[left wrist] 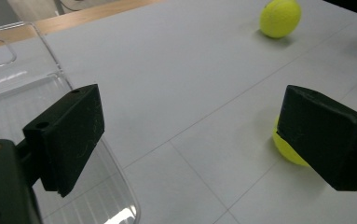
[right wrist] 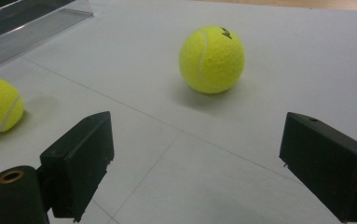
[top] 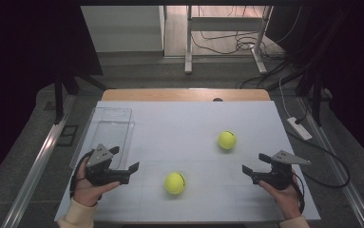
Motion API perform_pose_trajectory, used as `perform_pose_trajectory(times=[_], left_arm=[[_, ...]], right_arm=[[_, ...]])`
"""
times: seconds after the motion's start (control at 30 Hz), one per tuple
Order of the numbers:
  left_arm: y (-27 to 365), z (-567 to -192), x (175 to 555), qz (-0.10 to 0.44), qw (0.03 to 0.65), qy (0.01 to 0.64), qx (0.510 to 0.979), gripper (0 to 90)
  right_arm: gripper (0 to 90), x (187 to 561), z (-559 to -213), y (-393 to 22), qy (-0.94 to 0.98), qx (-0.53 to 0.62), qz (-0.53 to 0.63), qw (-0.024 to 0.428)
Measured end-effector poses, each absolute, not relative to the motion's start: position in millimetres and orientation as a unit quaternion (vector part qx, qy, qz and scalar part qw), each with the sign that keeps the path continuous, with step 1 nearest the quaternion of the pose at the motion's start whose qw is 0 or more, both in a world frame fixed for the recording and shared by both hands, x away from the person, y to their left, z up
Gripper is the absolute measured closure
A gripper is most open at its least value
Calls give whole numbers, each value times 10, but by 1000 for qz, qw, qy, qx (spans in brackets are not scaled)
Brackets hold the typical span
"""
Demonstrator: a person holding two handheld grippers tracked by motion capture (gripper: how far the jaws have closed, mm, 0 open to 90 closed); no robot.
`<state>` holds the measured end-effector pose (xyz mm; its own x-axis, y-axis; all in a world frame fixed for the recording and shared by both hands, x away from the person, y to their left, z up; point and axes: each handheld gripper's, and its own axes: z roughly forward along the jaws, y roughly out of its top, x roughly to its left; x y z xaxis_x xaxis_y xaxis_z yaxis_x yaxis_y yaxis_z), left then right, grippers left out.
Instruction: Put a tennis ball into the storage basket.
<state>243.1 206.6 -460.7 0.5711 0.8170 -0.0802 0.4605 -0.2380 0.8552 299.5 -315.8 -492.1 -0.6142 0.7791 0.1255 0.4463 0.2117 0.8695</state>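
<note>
Bare bench (top: pixel 189 123) is seen across the middle and far edge. Passage along the left edge is blocked by a clear tray (top: pixel 104 134); two tennis balls (top: pixel 175 183) (top: pixel 227 140) are left well apart.

Your two tennis balls, the near tennis ball (top: pixel 175 183) and the far tennis ball (top: pixel 227 140), looked fuzzy and felt-covered. The clear plastic tray (top: pixel 104 124) was glossy and caught glints. The white table cover (top: pixel 189 123) was smooth and matt, over a wooden table edge (top: pixel 184 95). Your left gripper (left wrist: pixel 190 135) had matt black, faintly scuffed pads.
</note>
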Motion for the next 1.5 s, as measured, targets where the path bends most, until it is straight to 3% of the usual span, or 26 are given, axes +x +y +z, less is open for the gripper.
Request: perform_pose_trajectory(times=[1.5], left_arm=[[1666,-4526,2558,161,457,377,790,86]], right_arm=[[100,3009,-4935,-3169,760,407,474,178]])
